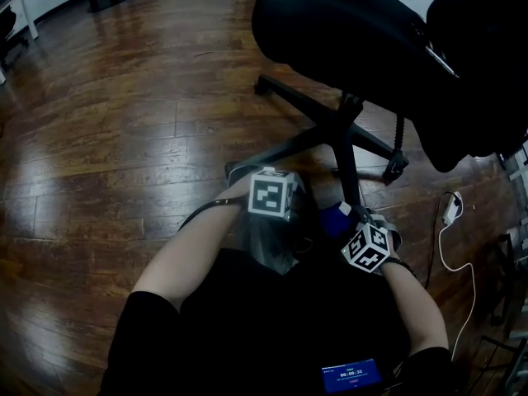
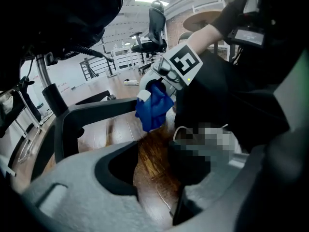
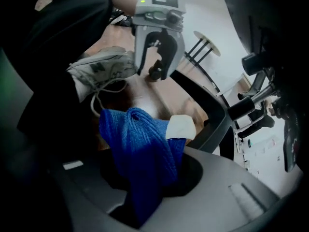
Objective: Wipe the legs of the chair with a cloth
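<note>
Blue woven cloth (image 3: 145,163) is bunched between the right gripper's (image 3: 147,197) jaws, which are clamped on it. Its long axis runs out from them toward the black chair leg (image 3: 212,115) just beyond. Further off, the left gripper (image 3: 154,72) hovers over the wooden floor (image 1: 99,139), jaws slightly apart and empty.

Black shirt (image 1: 247,328); grey tongs (image 3: 153,71) with black-and-white marker cubes (image 1: 273,194)

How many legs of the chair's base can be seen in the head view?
4 legs: the up-left leg, the down-left leg, the right leg, and the near leg, which points toward the person. The seat may hide a fifth.
</note>
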`<state>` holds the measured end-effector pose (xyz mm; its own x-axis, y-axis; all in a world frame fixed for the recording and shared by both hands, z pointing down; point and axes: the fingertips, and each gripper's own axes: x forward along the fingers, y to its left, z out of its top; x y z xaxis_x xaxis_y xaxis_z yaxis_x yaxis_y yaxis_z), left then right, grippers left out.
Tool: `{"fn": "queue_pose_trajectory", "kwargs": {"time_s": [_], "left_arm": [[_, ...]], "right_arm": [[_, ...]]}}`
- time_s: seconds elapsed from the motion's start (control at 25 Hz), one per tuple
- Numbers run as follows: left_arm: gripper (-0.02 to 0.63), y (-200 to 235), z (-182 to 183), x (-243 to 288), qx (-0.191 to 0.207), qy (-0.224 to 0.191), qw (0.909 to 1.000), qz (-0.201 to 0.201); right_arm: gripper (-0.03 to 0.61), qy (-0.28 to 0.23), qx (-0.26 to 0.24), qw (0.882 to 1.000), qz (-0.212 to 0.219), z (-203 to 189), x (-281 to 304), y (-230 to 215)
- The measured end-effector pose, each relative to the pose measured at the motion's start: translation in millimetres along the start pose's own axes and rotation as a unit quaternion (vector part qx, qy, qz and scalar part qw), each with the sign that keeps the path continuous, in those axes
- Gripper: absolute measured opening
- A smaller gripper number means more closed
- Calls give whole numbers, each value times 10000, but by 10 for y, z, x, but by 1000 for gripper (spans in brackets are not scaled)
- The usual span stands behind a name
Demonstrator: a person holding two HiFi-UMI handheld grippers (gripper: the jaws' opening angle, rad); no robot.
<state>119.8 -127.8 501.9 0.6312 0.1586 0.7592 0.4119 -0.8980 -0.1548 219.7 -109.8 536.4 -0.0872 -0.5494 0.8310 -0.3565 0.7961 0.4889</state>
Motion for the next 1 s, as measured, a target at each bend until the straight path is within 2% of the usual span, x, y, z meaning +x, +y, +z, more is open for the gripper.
{"fn": "queue_pose_trajectory", "kwargs": {"time_s": [0.16,0.28,0.36,0.44,0.56,0.72,0.88,1.0], "left_arm": [[187,51,55,30,-163,-373,9991,-80],[187,103,142,30,-173,-624,9979,-86],[187,105,162,53,-165,-682,9975,-121],[187,114,130,66,-177,-622,9978,-137],[187,94,44,69,-244,-386,9989,-111],[187,-19,26,21,-259,-1,9996,-107],[187,-55,192,-92,-251,210,9994,112],[187,-149,386,-135,-62,365,9993,25]], "right_arm": [[95,-305,359,9967,-666,273,203,-650],[95,-670,657,9874,-1270,484,317,-1235],[97,-851,838,9814,-1502,580,351,-1505],[97,-889,922,9795,-1558,626,366,-1595],[97,-787,787,9841,-1385,601,364,-1411],[97,-576,511,9936,-827,395,255,-840],[97,-491,703,9963,-100,159,74,-255],[95,-370,808,9957,277,27,-29,-11]]}}
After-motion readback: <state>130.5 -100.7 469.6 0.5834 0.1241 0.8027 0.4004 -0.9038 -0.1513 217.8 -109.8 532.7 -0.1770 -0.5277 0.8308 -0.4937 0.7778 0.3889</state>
